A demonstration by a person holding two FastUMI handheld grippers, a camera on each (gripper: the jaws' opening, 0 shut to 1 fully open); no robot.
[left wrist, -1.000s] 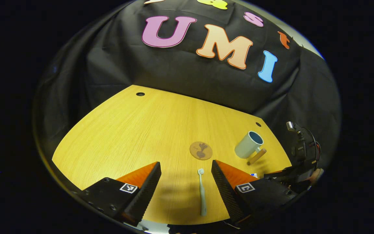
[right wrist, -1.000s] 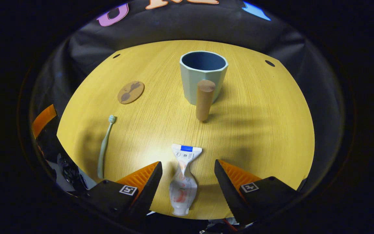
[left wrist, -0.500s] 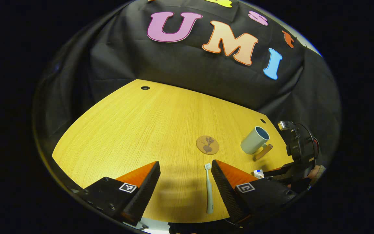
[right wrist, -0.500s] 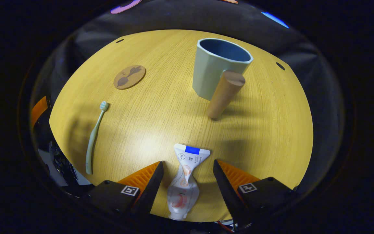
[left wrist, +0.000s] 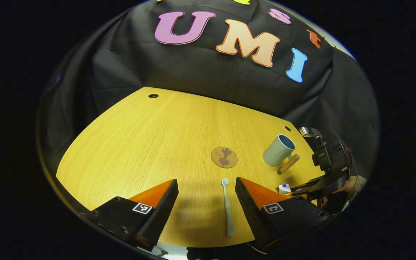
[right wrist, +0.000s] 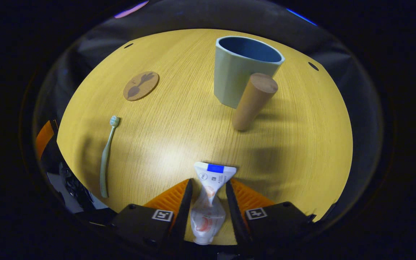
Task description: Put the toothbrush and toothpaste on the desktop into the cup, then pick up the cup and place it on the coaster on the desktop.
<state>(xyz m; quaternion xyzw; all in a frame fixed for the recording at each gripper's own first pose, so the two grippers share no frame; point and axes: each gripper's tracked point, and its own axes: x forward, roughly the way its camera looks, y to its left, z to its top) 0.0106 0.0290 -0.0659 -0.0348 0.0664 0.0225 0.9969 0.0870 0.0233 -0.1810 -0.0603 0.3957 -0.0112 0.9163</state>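
The pale green toothbrush lies flat on the wooden desktop, head pointing away, between the fingers of my left gripper, which is open and nearer its right finger. My right gripper is shut on the crumpled white toothpaste tube, gripping its sides low over the desktop. The pale green cup with a blue inside and a wooden peg handle stands upright beyond the tube. The round cork coaster lies bare, left of the cup. The toothbrush is at the left.
In the left gripper view the coaster lies just beyond the toothbrush head, the cup to its right, and a hand holding the other gripper at the far right. Two cable holes sit near the desktop's back edge.
My right gripper's fingers have closed from wide open onto the toothpaste tube. The left gripper has shifted slightly sideways; the toothbrush stays between its open fingers.
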